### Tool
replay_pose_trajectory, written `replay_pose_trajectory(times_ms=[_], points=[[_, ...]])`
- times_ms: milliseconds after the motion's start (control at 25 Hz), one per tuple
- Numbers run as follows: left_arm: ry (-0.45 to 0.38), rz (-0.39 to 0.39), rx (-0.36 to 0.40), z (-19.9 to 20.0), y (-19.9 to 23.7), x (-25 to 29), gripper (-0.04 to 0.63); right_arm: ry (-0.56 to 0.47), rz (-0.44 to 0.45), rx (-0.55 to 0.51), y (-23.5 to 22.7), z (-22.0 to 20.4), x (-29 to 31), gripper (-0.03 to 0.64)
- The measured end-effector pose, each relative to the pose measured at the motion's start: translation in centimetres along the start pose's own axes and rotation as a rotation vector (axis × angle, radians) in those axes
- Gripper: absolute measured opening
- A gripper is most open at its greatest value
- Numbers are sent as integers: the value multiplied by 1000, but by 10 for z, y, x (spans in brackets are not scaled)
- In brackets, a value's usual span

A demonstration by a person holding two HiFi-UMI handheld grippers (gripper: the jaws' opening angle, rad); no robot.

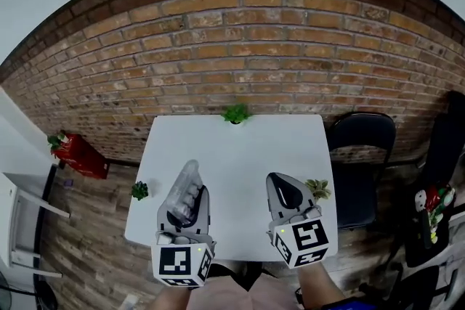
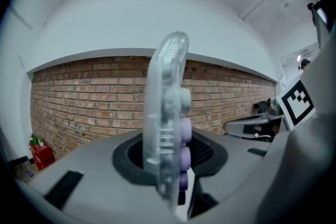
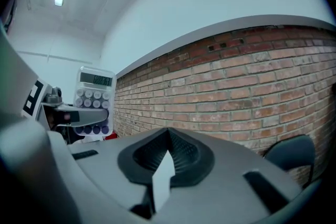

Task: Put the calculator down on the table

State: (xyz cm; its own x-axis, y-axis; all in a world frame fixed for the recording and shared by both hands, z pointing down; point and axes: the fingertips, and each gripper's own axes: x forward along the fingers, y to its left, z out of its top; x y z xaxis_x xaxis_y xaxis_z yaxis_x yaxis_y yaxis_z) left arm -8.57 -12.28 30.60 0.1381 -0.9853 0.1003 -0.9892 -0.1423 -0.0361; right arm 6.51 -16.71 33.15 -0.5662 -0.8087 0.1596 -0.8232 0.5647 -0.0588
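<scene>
A brick wall (image 1: 240,47) is seen behind a white tabletop (image 1: 240,149), whose middle and far half lie bare, leaving broad room between the two claws and the far edge. A black chair (image 1: 361,149) is drawn up at the tabletop's right side.

The left claw (image 1: 186,208) is pictured over the near left corner, partly open and clamped on a clear calculator (image 1: 186,181). In the left gripper view the calculator (image 2: 167,113) is gripped edge-on between the jaws of the left claw (image 2: 170,165), standing upright, its white and purple keys turned to the right. It is held above the tabletop, not set down on it. From the right gripper view its display and key rows (image 3: 94,97) are seen face-on at far left.

The right claw (image 1: 285,185) is held over the near right part, well apart from the left. Its jaws (image 3: 168,136) are closed tip to tip, with nothing between them.

One small green plant (image 1: 235,113) stands at the middle of the far edge, and another (image 1: 317,188) is placed just beside the right claw, near the right edge. A third (image 1: 139,190) appears at the left edge; whether it rests on the tabletop cannot be told.
</scene>
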Motion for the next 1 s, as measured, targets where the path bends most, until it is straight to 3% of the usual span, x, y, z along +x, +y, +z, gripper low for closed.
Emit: replay_pose_trajectory(times_ms=[200,400,1000], points=[[-42,28,10,21,10,25,140,-26,3,-27,-15,21,21,2],[-12,18,1,11,15,45,139,-8,-10,-24,-27,16,37,2],[223,-70,-63,-86,39,113,140,164,-66,22,-42,-39,94,2]])
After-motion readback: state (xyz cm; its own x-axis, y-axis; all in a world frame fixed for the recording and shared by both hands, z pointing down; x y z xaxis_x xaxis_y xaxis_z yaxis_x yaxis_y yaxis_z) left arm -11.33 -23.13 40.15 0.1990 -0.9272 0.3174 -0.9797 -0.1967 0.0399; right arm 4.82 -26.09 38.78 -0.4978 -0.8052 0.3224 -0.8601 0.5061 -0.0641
